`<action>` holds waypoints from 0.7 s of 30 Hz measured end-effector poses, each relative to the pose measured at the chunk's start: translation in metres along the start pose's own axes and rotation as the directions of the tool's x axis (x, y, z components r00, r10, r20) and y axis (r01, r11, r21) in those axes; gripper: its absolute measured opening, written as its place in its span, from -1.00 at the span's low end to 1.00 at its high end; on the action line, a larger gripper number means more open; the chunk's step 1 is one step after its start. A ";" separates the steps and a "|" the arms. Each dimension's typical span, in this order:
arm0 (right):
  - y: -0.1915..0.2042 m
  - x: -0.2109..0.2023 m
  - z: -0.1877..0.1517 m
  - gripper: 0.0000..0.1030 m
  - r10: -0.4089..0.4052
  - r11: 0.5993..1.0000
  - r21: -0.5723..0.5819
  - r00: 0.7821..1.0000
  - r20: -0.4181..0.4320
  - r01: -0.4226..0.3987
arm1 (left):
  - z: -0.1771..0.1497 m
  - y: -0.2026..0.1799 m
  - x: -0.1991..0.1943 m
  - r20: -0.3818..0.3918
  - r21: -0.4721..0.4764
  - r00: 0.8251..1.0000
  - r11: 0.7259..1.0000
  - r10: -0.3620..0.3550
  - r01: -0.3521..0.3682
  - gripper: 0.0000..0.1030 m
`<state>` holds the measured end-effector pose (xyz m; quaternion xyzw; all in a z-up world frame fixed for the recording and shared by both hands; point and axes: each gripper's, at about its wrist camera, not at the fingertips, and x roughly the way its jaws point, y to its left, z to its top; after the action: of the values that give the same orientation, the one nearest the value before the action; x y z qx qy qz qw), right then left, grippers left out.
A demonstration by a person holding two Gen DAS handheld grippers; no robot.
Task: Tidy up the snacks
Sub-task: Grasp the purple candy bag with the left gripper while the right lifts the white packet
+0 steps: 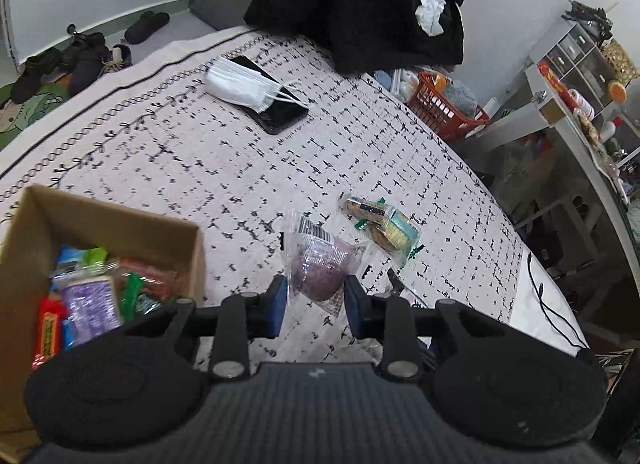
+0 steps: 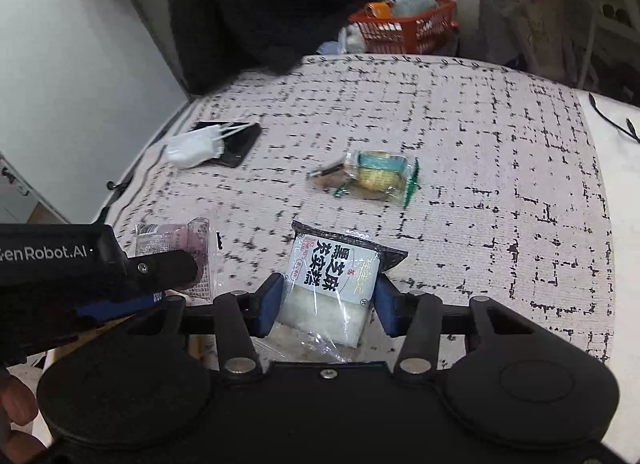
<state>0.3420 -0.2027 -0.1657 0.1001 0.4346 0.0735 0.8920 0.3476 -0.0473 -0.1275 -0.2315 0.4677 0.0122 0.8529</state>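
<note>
My left gripper (image 1: 316,296) is shut on a clear packet with a purple round snack (image 1: 318,264), its blue pads pressing the wrapper's sides above the patterned cloth (image 1: 200,152). An open cardboard box (image 1: 120,216) with several colourful snacks stands at its left. My right gripper (image 2: 326,300) is shut on a white snack packet with a black-lettered label (image 2: 336,280), lifted off the cloth. A clear packet of cookies with green edges (image 1: 384,226) (image 2: 372,176) lies on the cloth beyond both. In the right wrist view the left gripper (image 2: 176,280) shows at left with the purple packet (image 2: 172,244).
A black phone (image 1: 284,112) with a white face mask (image 1: 240,84) on it lies farther back. A black garment (image 1: 360,4) hangs behind the table. An orange basket (image 1: 444,104) and white shelves (image 1: 560,76) stand at the right. A black cable (image 1: 548,304) trails along the table's right edge.
</note>
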 end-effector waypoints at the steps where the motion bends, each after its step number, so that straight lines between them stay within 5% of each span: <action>1: 0.002 -0.004 -0.001 -0.08 0.007 1.000 -0.007 1.000 0.004 -0.007 | -0.001 0.002 -0.005 0.006 -0.003 1.000 1.000 0.001 -0.001 -0.42; 21: 0.067 -0.047 -0.031 -0.08 0.095 0.981 -0.170 0.995 0.017 -0.091 | -0.032 0.068 -0.075 0.060 -0.106 0.996 0.993 0.062 -0.055 -0.43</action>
<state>0.2863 -0.1445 -0.1326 0.0450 0.4104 0.1505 0.8983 0.2638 0.0146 -0.1081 -0.2615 0.4457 0.0691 0.8533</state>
